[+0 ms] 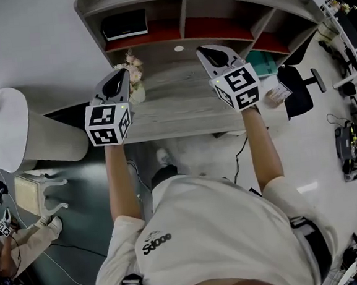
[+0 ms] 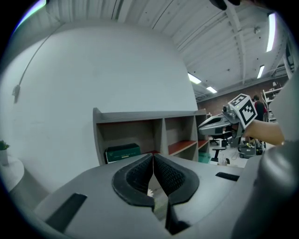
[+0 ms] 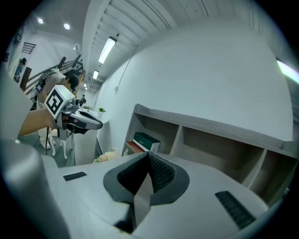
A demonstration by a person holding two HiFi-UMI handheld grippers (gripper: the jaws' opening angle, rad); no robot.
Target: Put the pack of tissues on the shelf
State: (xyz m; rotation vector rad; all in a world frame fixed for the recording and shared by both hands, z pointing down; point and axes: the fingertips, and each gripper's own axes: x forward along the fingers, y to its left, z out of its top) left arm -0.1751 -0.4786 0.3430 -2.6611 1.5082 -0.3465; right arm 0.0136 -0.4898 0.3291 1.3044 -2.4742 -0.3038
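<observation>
A grey shelf unit (image 1: pixel 182 11) with red boards stands at the back of a wooden desk (image 1: pixel 181 107). In its left compartment lies a dark green box (image 1: pixel 125 24), also seen in the left gripper view (image 2: pixel 122 152) and the right gripper view (image 3: pixel 146 141); I cannot tell whether it is the pack of tissues. My left gripper (image 1: pixel 123 72) hovers over the desk's left part, its jaws together and empty (image 2: pixel 153 156). My right gripper (image 1: pixel 204 49) hangs in front of the middle compartment, shut with nothing between its jaws (image 3: pixel 148 154).
A bunch of pale flowers (image 1: pixel 135 71) stands on the desk beside the left gripper. A teal object (image 1: pixel 261 63) and a small packet (image 1: pixel 278 93) lie at the desk's right end. An office chair (image 1: pixel 298 88) is to the right, a white round table (image 1: pixel 3 123) to the left.
</observation>
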